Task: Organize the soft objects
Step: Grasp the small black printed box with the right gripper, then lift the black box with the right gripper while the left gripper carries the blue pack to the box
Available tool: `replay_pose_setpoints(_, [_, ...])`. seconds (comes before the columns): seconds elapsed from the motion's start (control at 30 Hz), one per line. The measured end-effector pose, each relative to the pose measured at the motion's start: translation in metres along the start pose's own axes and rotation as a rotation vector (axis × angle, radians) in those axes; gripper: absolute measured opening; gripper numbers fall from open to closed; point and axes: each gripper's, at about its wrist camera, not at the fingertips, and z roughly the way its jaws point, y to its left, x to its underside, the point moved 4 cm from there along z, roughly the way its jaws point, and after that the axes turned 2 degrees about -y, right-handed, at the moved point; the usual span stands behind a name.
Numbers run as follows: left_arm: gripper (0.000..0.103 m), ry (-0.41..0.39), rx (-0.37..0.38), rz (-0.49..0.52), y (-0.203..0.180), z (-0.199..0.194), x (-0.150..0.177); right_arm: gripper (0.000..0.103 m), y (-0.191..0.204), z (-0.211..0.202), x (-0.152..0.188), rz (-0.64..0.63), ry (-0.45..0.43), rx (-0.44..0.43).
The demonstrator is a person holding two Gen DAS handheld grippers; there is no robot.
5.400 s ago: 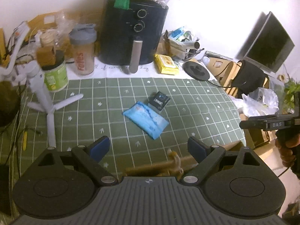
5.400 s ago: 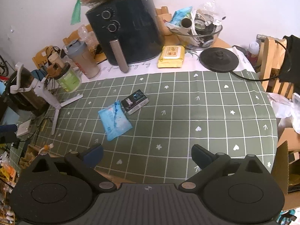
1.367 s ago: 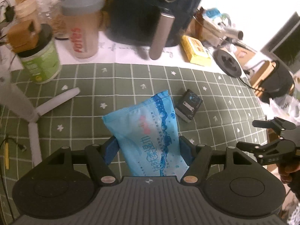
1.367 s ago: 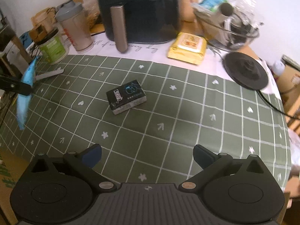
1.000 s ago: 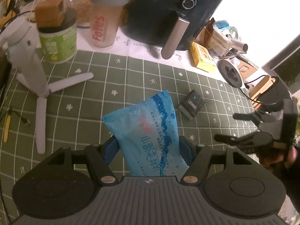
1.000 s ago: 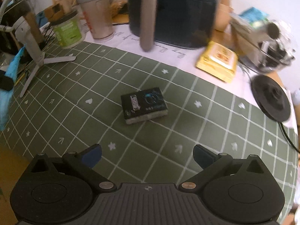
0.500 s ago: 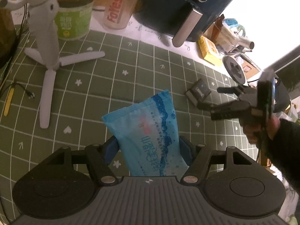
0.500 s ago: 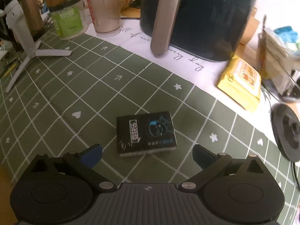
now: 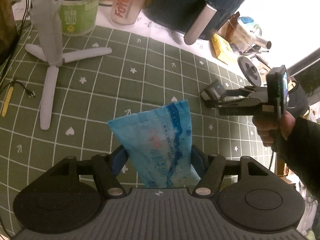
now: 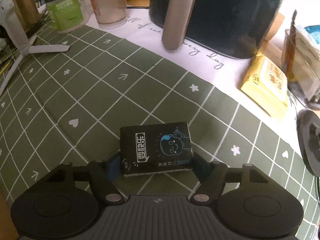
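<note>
My left gripper (image 9: pixel 158 158) is shut on a blue wet-wipes pack (image 9: pixel 160 136) and holds it above the green checked tablecloth (image 9: pixel 120 84). A black tissue pack (image 10: pixel 157 148) lies on the cloth between the fingers of my right gripper (image 10: pixel 157 165), which have closed in against its two sides. In the left wrist view the right gripper (image 9: pixel 216 101) reaches around the same black pack (image 9: pixel 213 91) at the right.
A black air fryer (image 10: pixel 220 10) stands at the back with a yellow wipes pack (image 10: pixel 266 84) beside it. A green jar (image 10: pixel 66 12), a shaker bottle (image 9: pixel 128 0) and a white tripod (image 9: pixel 52 46) stand at the left. A black round base (image 10: pixel 310 138) lies at the right.
My right gripper has moved forward to the black tissue pack and its fingers have closed onto the pack's sides. My left gripper still holds the blue pack and has drifted left and up.
</note>
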Motion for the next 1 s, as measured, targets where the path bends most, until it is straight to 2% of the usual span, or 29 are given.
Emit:
replay_pose_setpoints(0.43, [0.065, -0.052, -0.012, 0.107, -0.017, -0.013, -0.021, 0.073, -0.014, -0.078, 0.015, 0.127, -0.084, 0.011])
replay_pose_setpoints(0.73, [0.065, -0.093, -0.039, 0.208, -0.032, -0.031, -0.031, 0.073, -0.017, -0.147, 0.041, 0.228, -0.14, 0.047])
replay_pose_setpoints(1.0, [0.065, -0.145, -0.093, 0.245, -0.042, -0.047, -0.033, 0.073, -0.011, -0.193, 0.067, 0.28, -0.181, 0.047])
